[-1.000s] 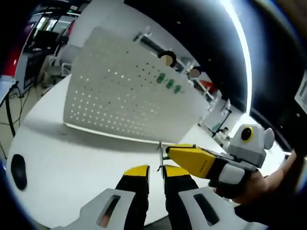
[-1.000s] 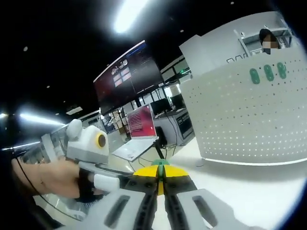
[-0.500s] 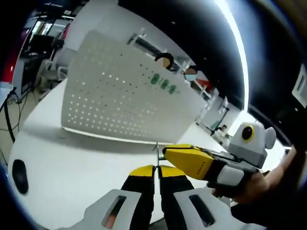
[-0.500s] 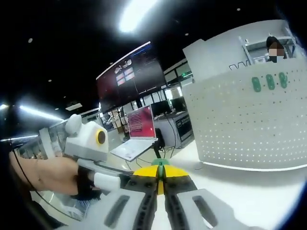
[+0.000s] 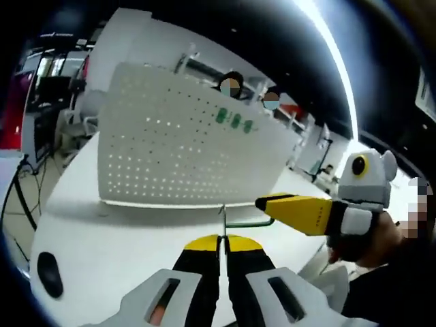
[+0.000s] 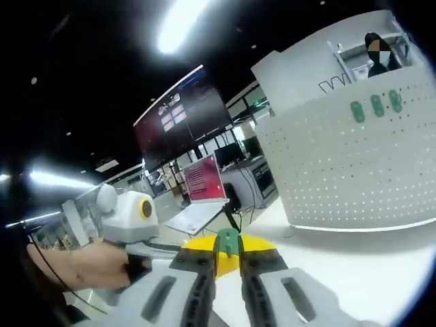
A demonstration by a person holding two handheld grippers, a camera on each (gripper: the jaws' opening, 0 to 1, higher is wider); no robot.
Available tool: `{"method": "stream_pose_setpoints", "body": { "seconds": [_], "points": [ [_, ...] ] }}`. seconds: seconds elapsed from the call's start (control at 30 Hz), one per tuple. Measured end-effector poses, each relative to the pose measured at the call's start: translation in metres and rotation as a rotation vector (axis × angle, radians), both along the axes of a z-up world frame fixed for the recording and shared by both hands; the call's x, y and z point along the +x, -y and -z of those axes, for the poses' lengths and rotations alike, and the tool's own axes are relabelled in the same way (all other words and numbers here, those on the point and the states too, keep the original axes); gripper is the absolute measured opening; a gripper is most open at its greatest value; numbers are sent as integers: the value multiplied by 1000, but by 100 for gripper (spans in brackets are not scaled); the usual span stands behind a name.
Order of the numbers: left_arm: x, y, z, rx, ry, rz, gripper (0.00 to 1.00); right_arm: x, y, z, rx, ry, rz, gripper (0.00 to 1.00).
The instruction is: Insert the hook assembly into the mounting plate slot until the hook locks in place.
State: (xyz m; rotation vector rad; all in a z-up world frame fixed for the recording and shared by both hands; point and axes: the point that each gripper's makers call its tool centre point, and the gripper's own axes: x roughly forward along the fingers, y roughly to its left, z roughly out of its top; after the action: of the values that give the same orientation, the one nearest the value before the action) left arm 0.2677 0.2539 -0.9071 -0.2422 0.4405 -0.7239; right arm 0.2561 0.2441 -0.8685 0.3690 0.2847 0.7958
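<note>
The white perforated mounting plate (image 5: 184, 150) stands upright on the white table (image 5: 102, 238), with three green pieces (image 5: 235, 121) high on its face. My left gripper (image 5: 219, 244) is shut on a thin metal wire (image 5: 221, 216) that rises from its yellow tips. A green rod (image 5: 242, 222) runs from that wire to my right gripper (image 5: 262, 203), which comes in from the right. In the right gripper view my right gripper (image 6: 228, 253) is shut on the green hook piece (image 6: 228, 240). The left gripper (image 6: 163, 248) sits close at its left, and the plate (image 6: 354, 170) stands to the right.
A black mouse (image 5: 48, 269) lies on the table at the near left. Behind the left gripper are an open laptop (image 6: 201, 197) and a large wall screen (image 6: 180, 112). People stand behind the plate's top edge. A hand (image 6: 82, 266) holds the left gripper.
In the left gripper view the right gripper has drawn away to the right, baring the green rod between the two grippers. The plate looks more level and nearer as the cameras shifted.
</note>
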Motion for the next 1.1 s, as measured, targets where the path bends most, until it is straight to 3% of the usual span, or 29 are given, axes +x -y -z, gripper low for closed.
{"method": "stream_pose_setpoints", "body": {
  "seconds": [0.3,0.47,0.63,0.9,1.0,1.1],
  "points": [
    [-2,10,0,111,98,59,1,-1,-3,18,2,-65,-12,8],
    [-2,15,0,157,160,85,1,2,0,19,40,-91,2,6],
    [1,16,-3,181,198,82,1,3,0,15,48,-79,-3,2],
    [4,15,-6,192,202,73,1,2,0,13,55,-66,15,0],
    [3,15,-3,158,159,70,2,4,2,14,42,-57,19,0],
    [3,15,0,147,135,73,3,4,3,19,54,-88,19,0]
  ]
}}
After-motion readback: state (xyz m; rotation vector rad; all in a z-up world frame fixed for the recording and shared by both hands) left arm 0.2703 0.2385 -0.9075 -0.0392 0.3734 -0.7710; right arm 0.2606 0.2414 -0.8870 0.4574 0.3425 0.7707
